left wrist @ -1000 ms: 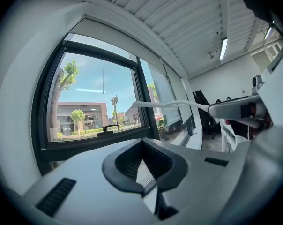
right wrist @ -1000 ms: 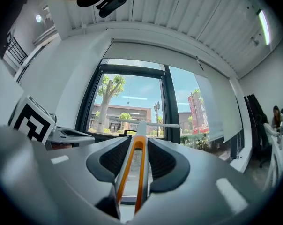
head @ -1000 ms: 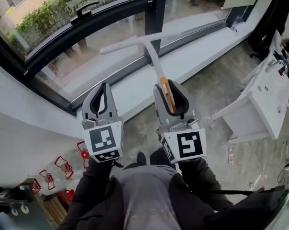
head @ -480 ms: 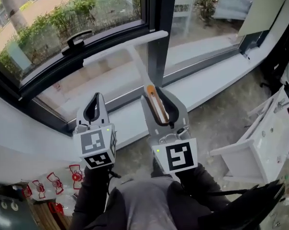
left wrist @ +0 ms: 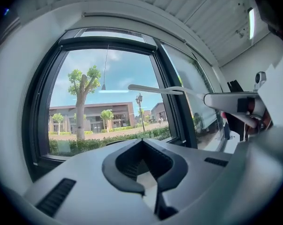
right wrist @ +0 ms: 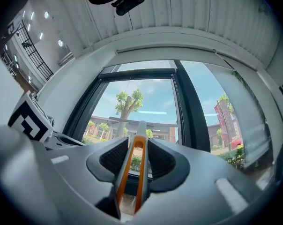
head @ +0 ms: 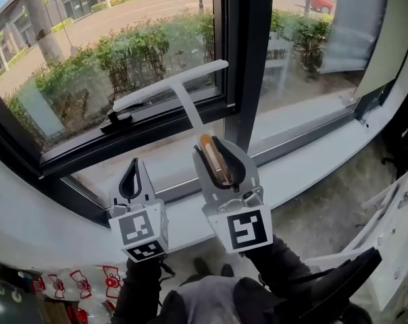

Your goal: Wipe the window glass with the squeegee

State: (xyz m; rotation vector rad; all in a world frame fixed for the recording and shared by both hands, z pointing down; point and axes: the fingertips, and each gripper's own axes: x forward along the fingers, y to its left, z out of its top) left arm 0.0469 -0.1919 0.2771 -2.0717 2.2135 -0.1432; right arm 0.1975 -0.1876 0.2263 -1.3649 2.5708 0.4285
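Note:
A white T-shaped squeegee [head: 171, 86] has its blade held across the left window pane [head: 116, 52], above the pane's dark lower rail. I cannot tell whether the blade touches the glass. Its grey and orange handle [right wrist: 134, 168] runs between the jaws of my right gripper [head: 214, 146], which is shut on it. Lower left of that, my left gripper [head: 134, 163] is shut with nothing in it. In the left gripper view the blade [left wrist: 160, 90] crosses the sky to the right of the shut jaws.
A thick dark mullion [head: 243, 59] splits the window just right of the squeegee. A black window handle [head: 118, 121] sits on the lower rail. The white sill [head: 305, 157] runs below. White furniture [head: 403, 201] stands at the right on the concrete floor.
Both grippers have risen towards the window. The squeegee blade went from low by the sill up to the left pane. The left gripper stays shut and empty.

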